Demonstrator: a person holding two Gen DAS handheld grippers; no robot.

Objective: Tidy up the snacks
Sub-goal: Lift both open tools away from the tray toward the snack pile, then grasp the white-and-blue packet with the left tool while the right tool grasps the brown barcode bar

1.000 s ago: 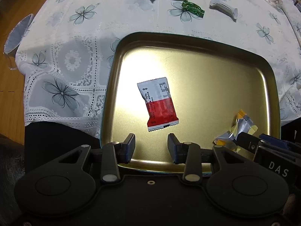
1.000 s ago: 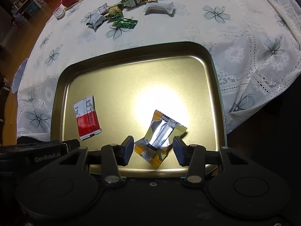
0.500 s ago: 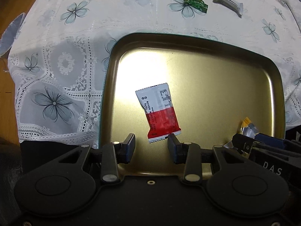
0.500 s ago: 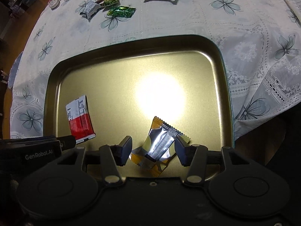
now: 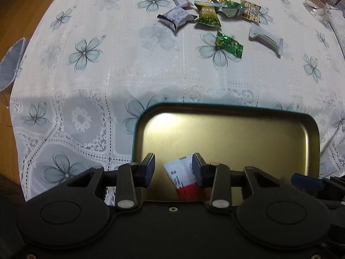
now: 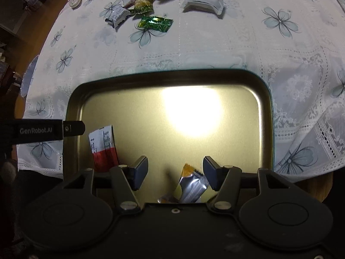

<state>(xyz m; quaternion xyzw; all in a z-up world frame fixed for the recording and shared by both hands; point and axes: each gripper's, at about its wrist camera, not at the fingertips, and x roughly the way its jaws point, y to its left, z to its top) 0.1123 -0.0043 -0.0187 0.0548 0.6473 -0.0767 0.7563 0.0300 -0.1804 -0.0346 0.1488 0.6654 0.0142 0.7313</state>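
- On the gold tray (image 6: 266,116) lie the two snacks sorted so far: a red-and-white packet (image 6: 103,149) near its left edge and a silver-and-orange packet (image 6: 192,186) toward the near rim.
- My left tongs (image 5: 173,168) hang over the red-and-white packet (image 5: 183,178), fingers apart and gripping nothing; the packet's corner sits beside the right finger, though I cannot tell if they touch.
- My right tongs (image 6: 175,171) are likewise spread and empty, with the silver-and-orange packet lying low between the fingers, flat on the tray as far as I can judge.
- Both packets rest loose on the tray, so I judge each tong's load is already set down, and the spread fingers suit reaching for more.
- Beyond the tray, on the flowered tablecloth (image 5: 107,86), the unsorted snacks wait well apart from it: a green wrapper (image 5: 229,44) nearest, a white bar (image 5: 266,40) to its right, and a cluster of green, white and gold wrappers (image 5: 207,10) farther back.
- My guess is the green wrapper and the white bar are next, one for each side, since they lie apart from the cluster and are easy to pinch singly.
- Crinkly film wrappers can slip, so a grip across the middle looks safest.
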